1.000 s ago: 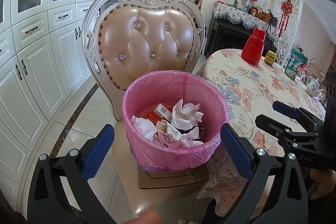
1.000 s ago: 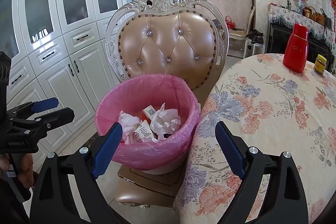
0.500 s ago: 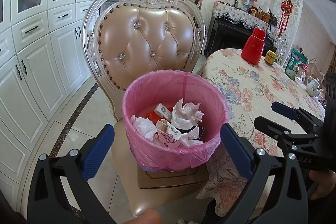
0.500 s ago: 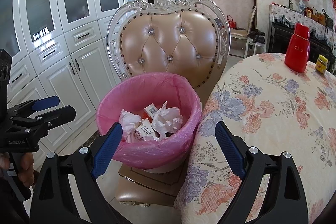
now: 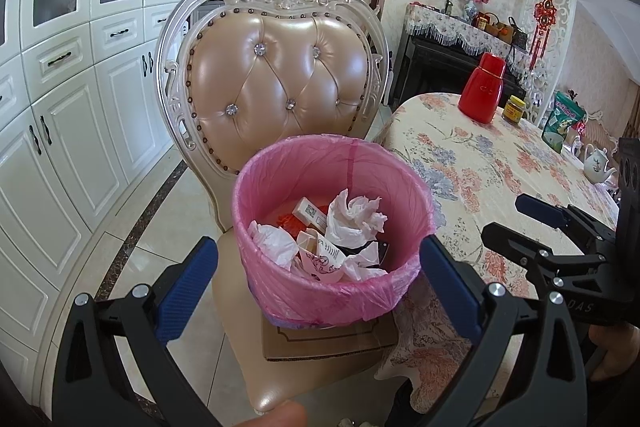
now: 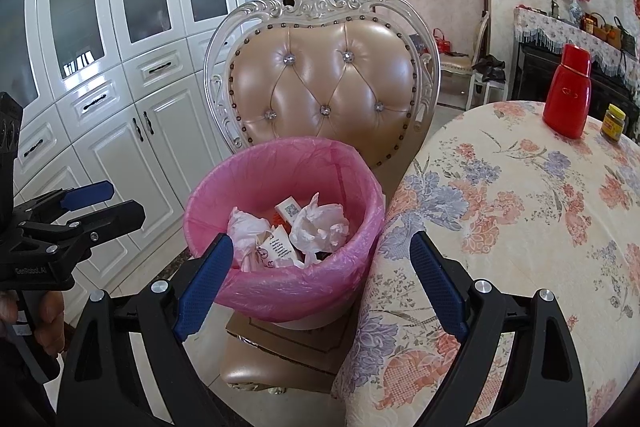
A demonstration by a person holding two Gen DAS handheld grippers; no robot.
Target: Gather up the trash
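A bin with a pink liner (image 5: 276, 187) (image 6: 340, 163) stands on a cardboard sheet on the seat of an ornate padded chair (image 5: 276, 75) (image 6: 324, 75). Crumpled white tissues (image 5: 354, 217) (image 6: 320, 225) and small printed cartons (image 5: 310, 211) (image 6: 290, 209) lie inside it. My left gripper (image 5: 318, 273) is open just short of the bin's near rim, nothing between its blue pads. My right gripper (image 6: 320, 273) is open too, with one pad in front of the bin's near rim and the other over the tablecloth. Each gripper also shows from the side in the other's view.
A round table with a floral cloth (image 5: 500, 171) (image 6: 520, 195) stands right of the chair, carrying a red flask (image 5: 482, 93) (image 6: 568, 91), a small jar (image 5: 514, 109), a green packet (image 5: 562, 121) and a teapot (image 5: 598, 167). White cabinets (image 5: 60, 107) line the left wall.
The right gripper has eased slightly forward and left, so the bin sits a little larger and more central in its view. The left gripper has barely moved.
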